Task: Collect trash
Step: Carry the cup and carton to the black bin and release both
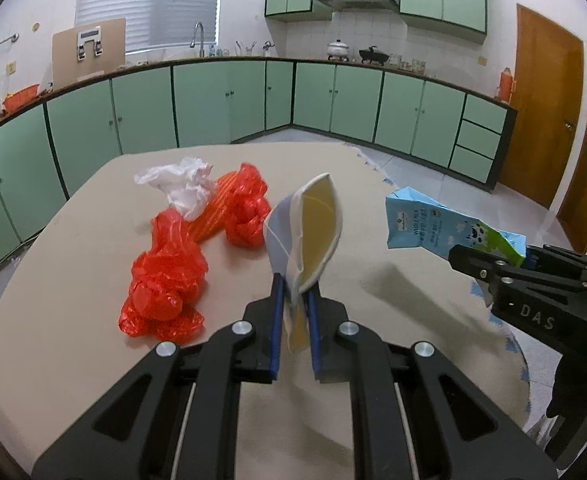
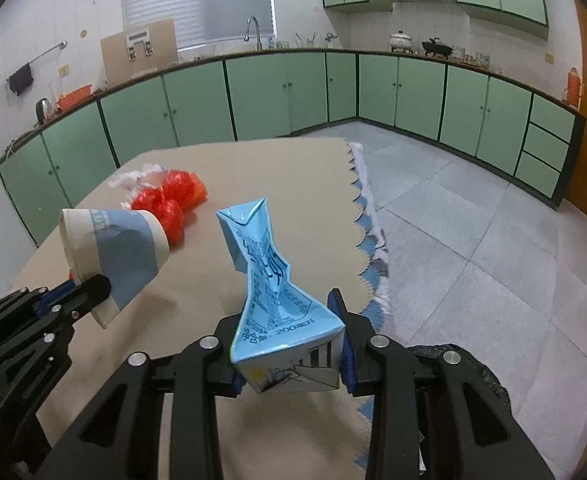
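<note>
Partly hidden, the carton's [image 2: 281, 308] base sits behind the right gripper's [image 2: 289, 364] jaws, clamped on it above the surface's [image 2: 253, 168] right edge. Left gripper [image 1: 293, 304] jaws pinch a flattened cup [image 1: 309, 232] over the near middle. Red bags [image 1: 165, 276] and white plastic [image 1: 185, 184] lie far left.

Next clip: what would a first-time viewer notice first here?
Both grippers are loaded: the left gripper pinches a squashed paper cup held above the table, and the right gripper clamps a crumpled blue milk carton. Behind them, bright red plastic bags and a white bag lie on the table's left part.
</note>
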A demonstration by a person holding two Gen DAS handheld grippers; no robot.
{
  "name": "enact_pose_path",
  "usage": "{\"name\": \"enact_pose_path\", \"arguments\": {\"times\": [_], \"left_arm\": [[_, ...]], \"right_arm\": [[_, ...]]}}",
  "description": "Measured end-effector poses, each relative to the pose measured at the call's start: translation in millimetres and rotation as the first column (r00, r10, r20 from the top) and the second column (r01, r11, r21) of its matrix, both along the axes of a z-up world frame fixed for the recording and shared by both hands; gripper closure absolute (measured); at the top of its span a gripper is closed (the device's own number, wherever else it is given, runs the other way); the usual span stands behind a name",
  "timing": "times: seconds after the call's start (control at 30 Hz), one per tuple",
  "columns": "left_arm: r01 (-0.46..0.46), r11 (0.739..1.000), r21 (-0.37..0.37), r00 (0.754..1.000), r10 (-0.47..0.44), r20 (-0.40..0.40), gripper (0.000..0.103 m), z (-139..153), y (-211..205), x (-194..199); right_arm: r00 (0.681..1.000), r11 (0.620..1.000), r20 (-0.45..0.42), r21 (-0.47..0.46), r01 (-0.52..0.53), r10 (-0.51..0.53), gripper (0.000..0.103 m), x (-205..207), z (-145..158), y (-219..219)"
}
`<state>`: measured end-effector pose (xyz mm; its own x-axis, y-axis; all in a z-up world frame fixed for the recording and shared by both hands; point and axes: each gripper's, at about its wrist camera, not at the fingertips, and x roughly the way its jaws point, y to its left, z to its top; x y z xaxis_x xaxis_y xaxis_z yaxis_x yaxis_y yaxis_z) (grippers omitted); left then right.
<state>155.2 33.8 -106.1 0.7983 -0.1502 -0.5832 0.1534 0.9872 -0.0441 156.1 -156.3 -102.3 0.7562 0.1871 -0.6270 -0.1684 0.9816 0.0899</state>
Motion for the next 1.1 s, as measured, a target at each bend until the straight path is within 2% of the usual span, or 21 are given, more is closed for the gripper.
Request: {"name": "enact_pose_path", "arguments": {"times": [0.6,0.87,1.1], "left_arm": [[0.160,0.987,-0.026,0.985,-0.158,0.063,0.093,20.6,-62.9,-32.1],[0.238,0.970,-0.054,0.968,-0.232,0.094,0.093,31.8,-106.0,-43.7],[0.326,0.944,-0.054,0.943,-0.320,0.094,0.093,30.4,-144.9,-47.9]], "right_arm": [[0.991,0.994,0.084,-0.005,0.109,-0.108,0.069,-65.9,39.4,-64.9],[0.975,0.981,0.115,-0.009,0.192,-0.189,0.069,-95.2,49.2,-97.8],[0.958,0.963,0.109,-0.003,0.268,-0.266,0.069,-114.7,43.5,-131.5]]}}
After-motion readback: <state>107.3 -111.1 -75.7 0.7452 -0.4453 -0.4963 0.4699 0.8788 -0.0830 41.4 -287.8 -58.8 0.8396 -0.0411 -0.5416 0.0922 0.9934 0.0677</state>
